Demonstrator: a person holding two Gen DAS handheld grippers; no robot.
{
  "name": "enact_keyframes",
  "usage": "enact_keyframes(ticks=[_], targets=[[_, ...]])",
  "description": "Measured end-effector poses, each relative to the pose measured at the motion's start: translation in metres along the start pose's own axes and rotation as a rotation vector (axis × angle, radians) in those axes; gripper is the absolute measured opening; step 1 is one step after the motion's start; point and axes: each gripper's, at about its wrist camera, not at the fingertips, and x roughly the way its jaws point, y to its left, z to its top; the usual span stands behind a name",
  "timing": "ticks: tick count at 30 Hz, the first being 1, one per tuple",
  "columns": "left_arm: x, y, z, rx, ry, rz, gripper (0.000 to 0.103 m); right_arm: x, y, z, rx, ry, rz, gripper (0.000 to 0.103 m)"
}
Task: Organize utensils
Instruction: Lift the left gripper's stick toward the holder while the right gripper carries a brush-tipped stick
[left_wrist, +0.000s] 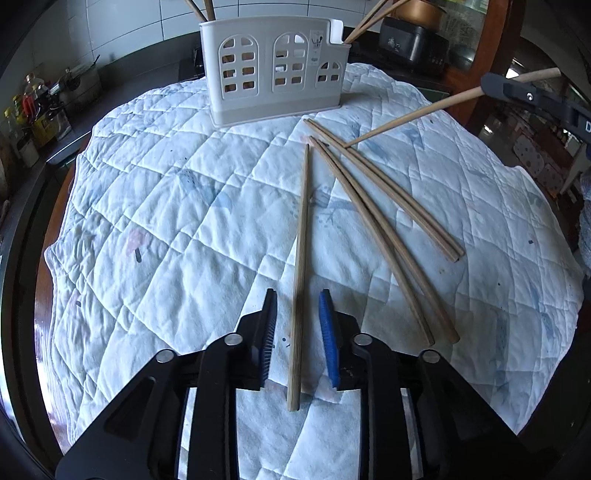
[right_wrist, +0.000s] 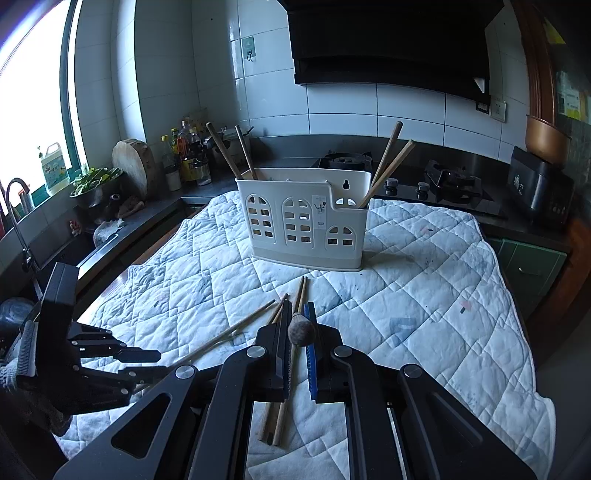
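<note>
lying on the quilt (left_wrist: 166, 206) in front of the white holder (left_wrist: 273, 70), one chopstick (left_wrist: 301, 266) sits between the left claw's (left_wrist: 299, 306) apart fingers, untouched. the right claw (right_wrist: 297, 332) is clamped on another chopstick (right_wrist: 301, 330).

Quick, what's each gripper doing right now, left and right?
Left gripper: open, a chopstick lying loose between its jaws.
Right gripper: shut on a held chopstick.
</note>
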Motion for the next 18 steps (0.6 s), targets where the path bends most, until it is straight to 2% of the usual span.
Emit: enact_keyframes(ticks=[10,13,14,18], targets=[[0.0115,0.0022,-0.0076,-0.02,0.013,-0.016,0.025,0.0012,0.0004,0.0007,-0.003,0.002,0.0,0.007],[0.0122,-0.0012,-0.0086,0.0,0.014,0.012,0.02,0.0014,0.0005,0.001,-0.001,0.001,0.0,0.007],[0.0117,-0.0014,-0.0086,-0.001,0.013,0.012,0.015,0.001,0.0008,0.001,-0.001,0.001,0.0,0.007],[0.0086,-0.002,-0.0071,0.008,0.014,0.011,0.007,0.0008,0.0009,0.0008,-0.002,0.001,0.0,0.007]])
